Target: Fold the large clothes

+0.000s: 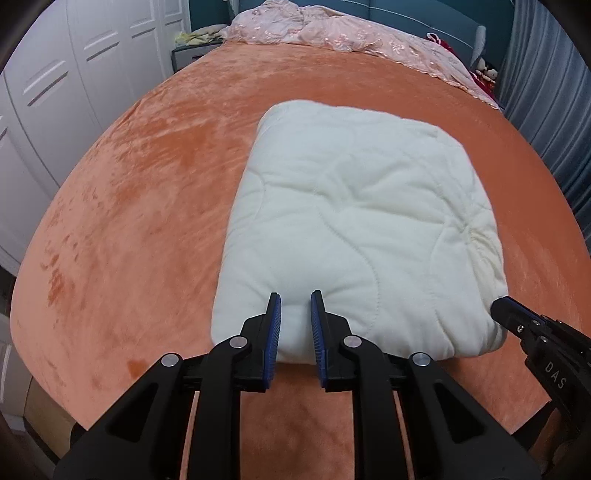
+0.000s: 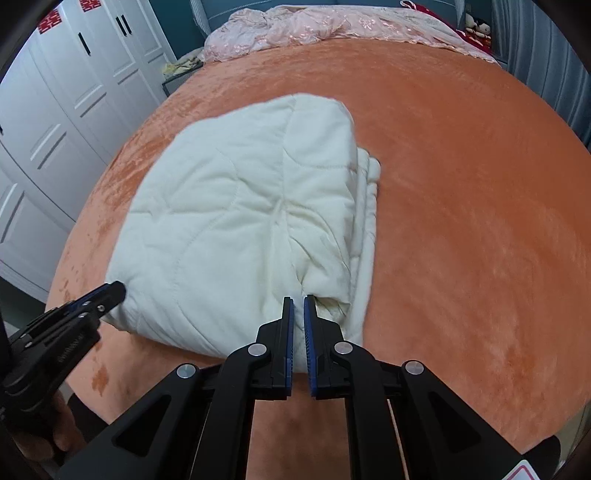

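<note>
A cream quilted blanket lies folded into a thick rectangle on the orange bed cover. In the right wrist view the blanket shows stacked layers along its right side. My left gripper hovers over the blanket's near edge, jaws a little apart, nothing pinched between the blue pads. My right gripper hangs over the near right corner with only a narrow gap between its pads, and no cloth is gripped. Each gripper shows in the other's view: the right one at the blanket's corner, the left one at its left edge.
A crumpled pink duvet lies across the head of the bed. White wardrobe doors stand to the left, with a nightstand beside the bed. Grey-blue curtains hang on the right. Plush toys sit at the far right corner.
</note>
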Demonstrator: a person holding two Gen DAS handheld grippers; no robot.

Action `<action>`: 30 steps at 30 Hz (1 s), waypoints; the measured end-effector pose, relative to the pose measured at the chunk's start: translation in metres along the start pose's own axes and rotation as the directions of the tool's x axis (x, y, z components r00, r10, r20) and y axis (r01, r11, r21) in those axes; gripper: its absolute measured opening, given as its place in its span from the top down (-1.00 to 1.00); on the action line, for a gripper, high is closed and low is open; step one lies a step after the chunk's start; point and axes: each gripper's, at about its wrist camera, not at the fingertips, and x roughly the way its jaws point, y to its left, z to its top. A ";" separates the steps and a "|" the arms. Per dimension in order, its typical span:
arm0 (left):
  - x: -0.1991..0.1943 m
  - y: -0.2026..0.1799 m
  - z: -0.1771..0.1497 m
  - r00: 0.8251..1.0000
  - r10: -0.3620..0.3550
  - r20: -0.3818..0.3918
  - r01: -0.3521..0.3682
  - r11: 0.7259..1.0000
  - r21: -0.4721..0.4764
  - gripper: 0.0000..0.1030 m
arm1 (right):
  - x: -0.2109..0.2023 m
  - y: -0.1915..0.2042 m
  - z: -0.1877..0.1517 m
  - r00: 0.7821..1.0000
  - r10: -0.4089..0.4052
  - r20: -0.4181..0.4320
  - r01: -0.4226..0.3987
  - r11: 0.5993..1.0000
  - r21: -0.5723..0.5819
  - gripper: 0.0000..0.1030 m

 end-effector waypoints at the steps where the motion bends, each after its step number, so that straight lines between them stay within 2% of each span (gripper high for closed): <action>1: 0.006 0.001 -0.003 1.000 0.010 -0.016 -0.010 1.000 0.002 0.70 | 0.009 -0.002 -0.002 1.000 0.001 -0.016 -0.001 1.000 0.003 0.87; 5: 0.018 -0.017 -0.008 0.995 0.098 -0.010 -0.097 0.991 0.087 0.70 | 0.011 0.010 -0.007 0.997 -0.074 -0.006 0.074 0.996 -0.046 0.91; 7: 0.012 -0.021 -0.008 0.993 0.114 0.004 -0.114 0.988 0.101 0.70 | -0.003 0.021 -0.011 0.996 -0.084 0.023 0.085 0.994 -0.074 0.75; 9: 0.004 -0.019 -0.011 0.998 0.065 -0.002 -0.065 0.995 0.075 0.70 | -0.017 0.028 -0.019 0.995 -0.086 0.056 0.092 0.991 -0.100 0.68; 11: -0.002 -0.014 -0.016 1.000 0.025 -0.012 -0.025 0.999 0.039 0.69 | -0.029 0.029 -0.027 0.995 -0.071 0.073 0.078 0.992 -0.095 0.51; 13: -0.006 -0.012 -0.024 1.000 0.006 -0.017 -0.005 1.000 0.007 0.64 | -0.038 0.027 -0.038 0.994 -0.060 0.091 0.067 0.995 -0.078 0.21; 16: -0.016 -0.012 -0.037 1.000 -0.016 0.002 0.016 1.000 -0.015 0.36 | -0.047 0.028 -0.051 0.993 -0.047 0.106 0.054 0.996 -0.066 0.07; 21: -0.034 -0.029 -0.057 0.999 0.000 0.049 -0.002 0.999 0.045 0.03 | -0.057 0.031 -0.069 0.990 -0.035 0.135 0.045 0.996 -0.073 -0.04; 23: -0.039 -0.033 -0.064 0.998 0.006 0.066 -0.010 0.998 0.064 0.01 | -0.061 0.034 -0.076 0.987 -0.047 0.154 0.060 0.995 -0.082 -0.11; 30: -0.048 -0.034 -0.080 0.996 0.018 0.082 -0.023 0.998 0.059 0.01 | -0.070 0.032 -0.096 0.982 -0.072 0.176 0.087 0.993 -0.079 -0.12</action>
